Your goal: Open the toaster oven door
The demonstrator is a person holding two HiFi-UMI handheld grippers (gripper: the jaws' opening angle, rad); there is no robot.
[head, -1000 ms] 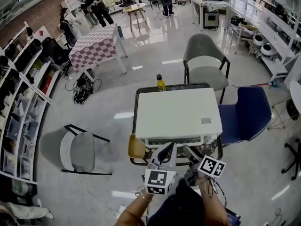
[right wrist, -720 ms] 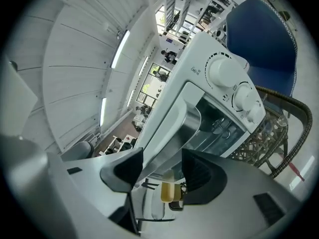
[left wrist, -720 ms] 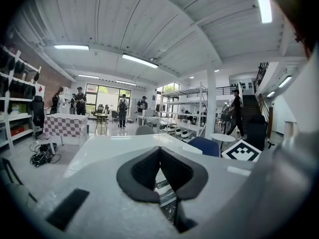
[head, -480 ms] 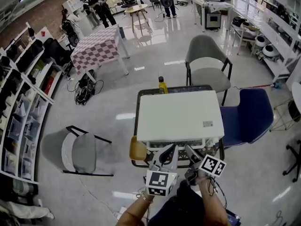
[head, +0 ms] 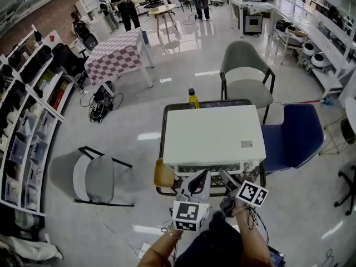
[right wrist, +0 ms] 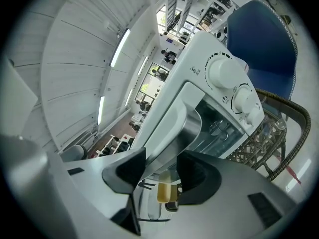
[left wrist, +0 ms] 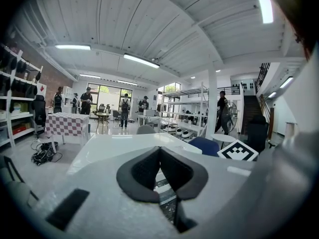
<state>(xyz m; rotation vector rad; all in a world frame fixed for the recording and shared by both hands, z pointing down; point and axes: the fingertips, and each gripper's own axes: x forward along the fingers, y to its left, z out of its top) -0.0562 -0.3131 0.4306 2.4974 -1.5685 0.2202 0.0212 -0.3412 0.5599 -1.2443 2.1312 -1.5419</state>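
A white toaster oven [head: 214, 135] stands on a small dark-framed table [head: 163, 115]; the head view shows mainly its flat top. Both grippers sit at its front edge. My right gripper [right wrist: 162, 166] has the door handle [right wrist: 174, 123] between its pads; its jaws have just been closing and both pads lie against the handle. Beside the handle are the glass door [right wrist: 219, 128] and two knobs [right wrist: 224, 72]. My left gripper [left wrist: 160, 151] is shut on nothing, its tips level with the oven top [left wrist: 114, 148]. In the head view the left gripper [head: 197, 177] and right gripper [head: 227, 178] are side by side.
A yellow bottle [head: 192, 99] stands at the table's far left corner. A grey chair [head: 245, 71] is behind the table, a blue chair [head: 292, 135] to its right, another grey chair [head: 92, 179] to its left. A tan round thing [head: 163, 175] sits by the near left corner.
Both grippers stay in place at the oven's front. Only the people far back in the room have walked a little.
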